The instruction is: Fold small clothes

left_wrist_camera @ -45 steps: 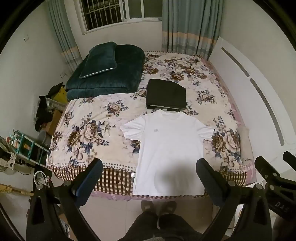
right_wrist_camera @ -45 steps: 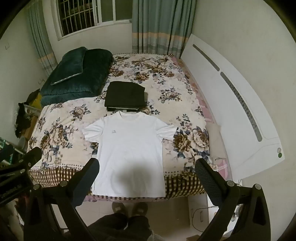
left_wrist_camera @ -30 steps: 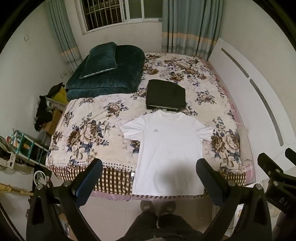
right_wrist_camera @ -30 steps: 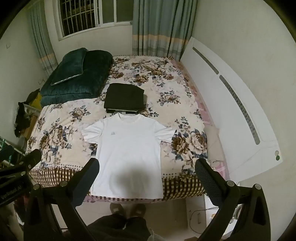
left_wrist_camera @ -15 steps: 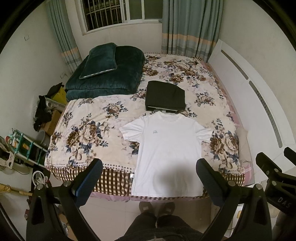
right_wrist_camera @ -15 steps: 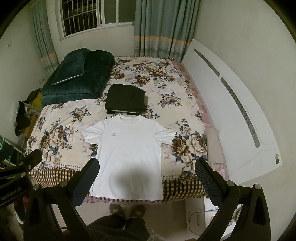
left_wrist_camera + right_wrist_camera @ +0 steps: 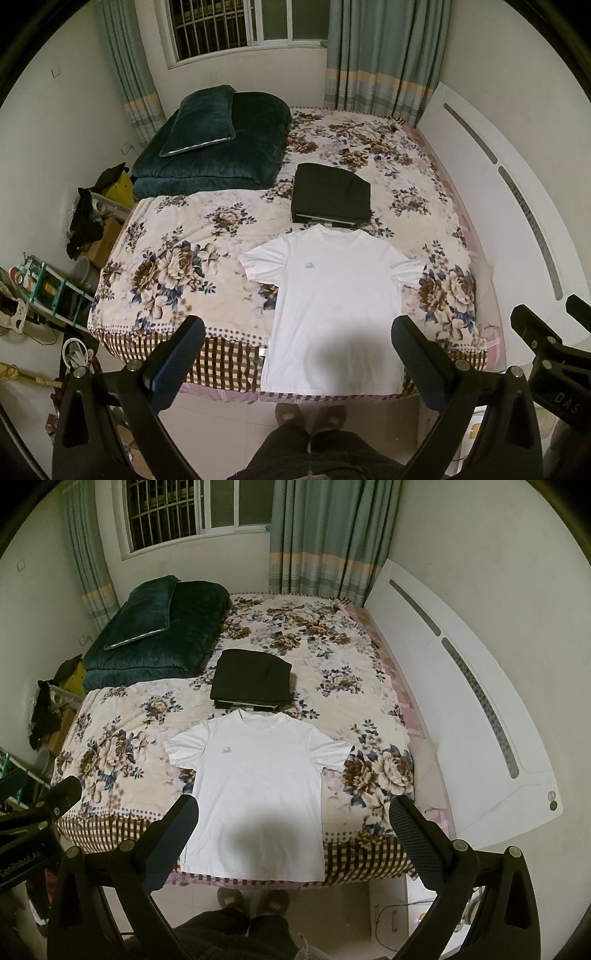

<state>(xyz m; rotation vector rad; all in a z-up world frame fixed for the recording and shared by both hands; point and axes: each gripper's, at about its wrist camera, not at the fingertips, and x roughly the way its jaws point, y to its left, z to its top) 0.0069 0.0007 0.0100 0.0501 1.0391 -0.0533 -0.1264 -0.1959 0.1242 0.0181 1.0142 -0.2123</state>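
Observation:
A white T-shirt [image 7: 334, 295] [image 7: 258, 782] lies flat and face up on the flowered bed, its hem hanging at the near edge and its collar toward the window. Just beyond the collar sits a folded black garment [image 7: 331, 194] [image 7: 251, 681]. My left gripper [image 7: 297, 332] is held high above the near bed edge, open and empty. At about the same height, my right gripper [image 7: 293, 812] is open too, with nothing between its fingers. Neither touches the shirt. The right gripper's body shows at the left wrist view's right edge.
A dark green quilt with a pillow [image 7: 210, 147] fills the bed's far left. A white headboard [image 7: 454, 686] runs along the right. Shelves and clutter [image 7: 40, 288] stand on the floor at left. The person's feet in slippers [image 7: 253, 899] stand at the bed's near edge.
Both views have shifted only slightly. The shirt and the black garment have not moved, and both grippers stay open.

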